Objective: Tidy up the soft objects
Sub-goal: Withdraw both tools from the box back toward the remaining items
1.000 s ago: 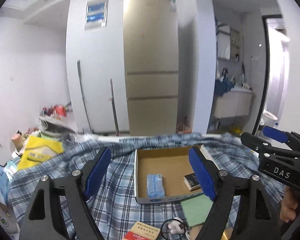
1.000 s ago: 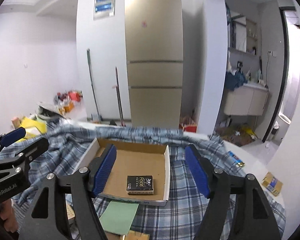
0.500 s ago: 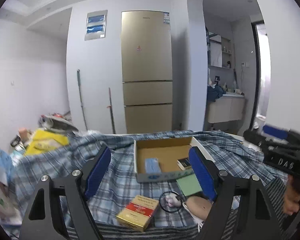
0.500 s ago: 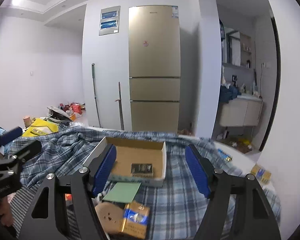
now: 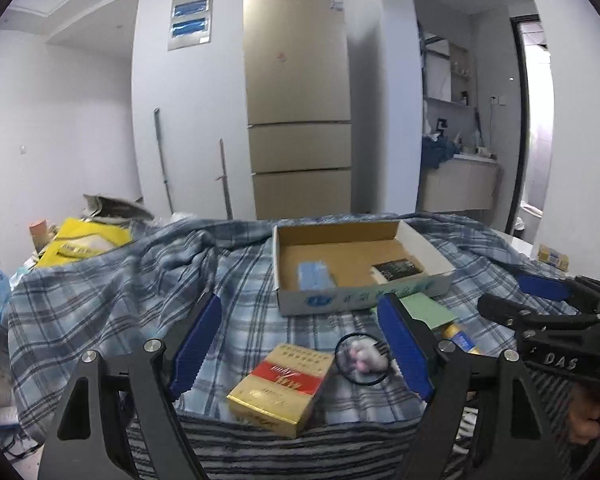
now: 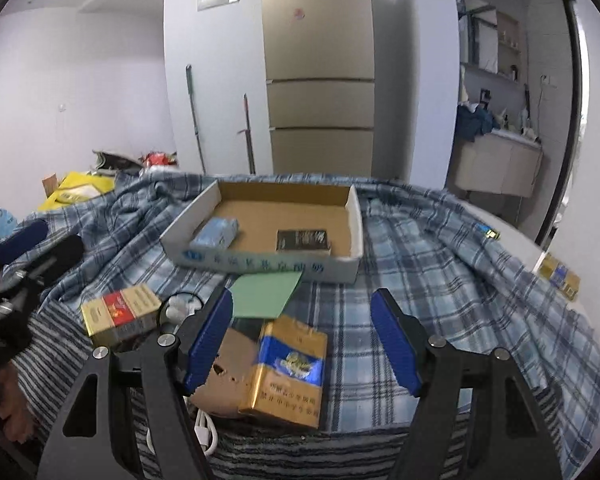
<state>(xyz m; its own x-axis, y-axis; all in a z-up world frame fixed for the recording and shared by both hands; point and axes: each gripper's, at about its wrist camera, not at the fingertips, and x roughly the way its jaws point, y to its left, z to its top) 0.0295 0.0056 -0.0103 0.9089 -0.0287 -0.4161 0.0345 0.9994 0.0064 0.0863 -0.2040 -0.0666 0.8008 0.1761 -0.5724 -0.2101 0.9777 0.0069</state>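
A shallow cardboard box (image 5: 364, 294) (image 6: 260, 264) sits on the plaid cloth and holds a light blue pack (image 5: 315, 275) (image 6: 216, 233) and a black pack (image 5: 398, 270) (image 6: 302, 241). My left gripper (image 5: 300, 344) is open above a red-and-gold pack (image 5: 282, 388) (image 6: 120, 312), which lies in front of the box. My right gripper (image 6: 302, 344) is open above a blue-and-gold pack (image 6: 290, 368) lying on a brown piece (image 6: 224, 376). A green card (image 6: 266, 294) (image 5: 426, 308) lies against the box front. A small pink-white soft thing in a black ring (image 5: 362, 358) lies beside the red pack.
The plaid cloth (image 5: 140, 292) (image 6: 440, 272) covers the table, a striped cloth (image 5: 260, 444) at the near edge. A white cable (image 6: 204, 432) lies near the edge. Another blue-gold pack (image 6: 560, 276) lies at the right. Yellow bags (image 5: 80, 240) are piled at the left. A fridge (image 5: 300, 112) stands behind.
Both grippers have pulled back from the box and lowered toward the near edge; the packs in front of the box now lie between the fingers. Both stay open.
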